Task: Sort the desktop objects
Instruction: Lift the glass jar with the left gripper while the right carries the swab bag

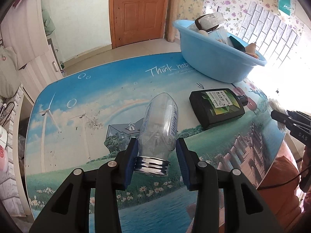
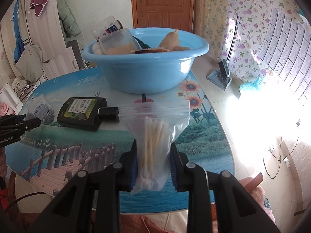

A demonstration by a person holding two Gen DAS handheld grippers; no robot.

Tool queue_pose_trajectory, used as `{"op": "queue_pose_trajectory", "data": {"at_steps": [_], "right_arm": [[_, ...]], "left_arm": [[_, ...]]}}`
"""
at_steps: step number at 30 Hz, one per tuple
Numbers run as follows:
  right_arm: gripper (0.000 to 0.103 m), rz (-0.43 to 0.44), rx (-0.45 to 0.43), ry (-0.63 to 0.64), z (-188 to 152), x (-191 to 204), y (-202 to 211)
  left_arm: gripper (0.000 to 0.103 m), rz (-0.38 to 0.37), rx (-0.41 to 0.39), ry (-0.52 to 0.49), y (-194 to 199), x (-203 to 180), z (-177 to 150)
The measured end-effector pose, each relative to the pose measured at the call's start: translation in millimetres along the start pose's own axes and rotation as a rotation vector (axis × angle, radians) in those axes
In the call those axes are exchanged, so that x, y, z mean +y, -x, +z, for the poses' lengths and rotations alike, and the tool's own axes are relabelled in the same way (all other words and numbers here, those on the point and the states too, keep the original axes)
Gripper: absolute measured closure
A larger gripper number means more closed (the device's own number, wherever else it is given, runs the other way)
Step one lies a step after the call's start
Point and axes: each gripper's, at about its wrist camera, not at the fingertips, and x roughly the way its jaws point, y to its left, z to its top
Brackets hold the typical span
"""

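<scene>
Jar [image 1: 158, 128] (lid nearest) between left hand-held gripper [image 1: 157, 147] pads.

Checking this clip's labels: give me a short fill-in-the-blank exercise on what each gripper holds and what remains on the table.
1. The left gripper is shut on a clear jar with a ____ metal lid.
2. The right gripper is shut on a zip bag of cotton ____.
3. The flat black bottle lies on the table in front of the ____ basin.
4. The basin already holds several ____.

Missing words: silver; swabs; blue; items
</scene>
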Motion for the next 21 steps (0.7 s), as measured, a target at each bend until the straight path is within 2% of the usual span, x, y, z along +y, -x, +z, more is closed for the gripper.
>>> {"op": "queue_pose_trajectory", "data": {"at_steps": [7, 13, 15, 21], "right_arm": [[0.075, 0.044, 0.014, -0.007, -7.6, 2.8, -2.9], [0.074, 0.075, 0.012, -0.007, -8.8, 6.5, -5.2], [0.074, 0.080, 0.017, -0.011, -8.2, 8.5, -7.0], [0.070, 0.101, 0.022, -0.009, -8.8, 12.6, -9.0]], "left_arm": [[0.064, 0.006, 0.028, 0.025, -6.9, -2.4, -6.7], [0.062, 0.019, 0.014, 0.027, -5.2, -2.8, -8.2], [0.058, 0.025, 0.009, 0.018, -5.6, -4.9, -9.3], [0.036, 0.045, 0.000, -0.016, -6.9, -11.5, -13.5]]}}
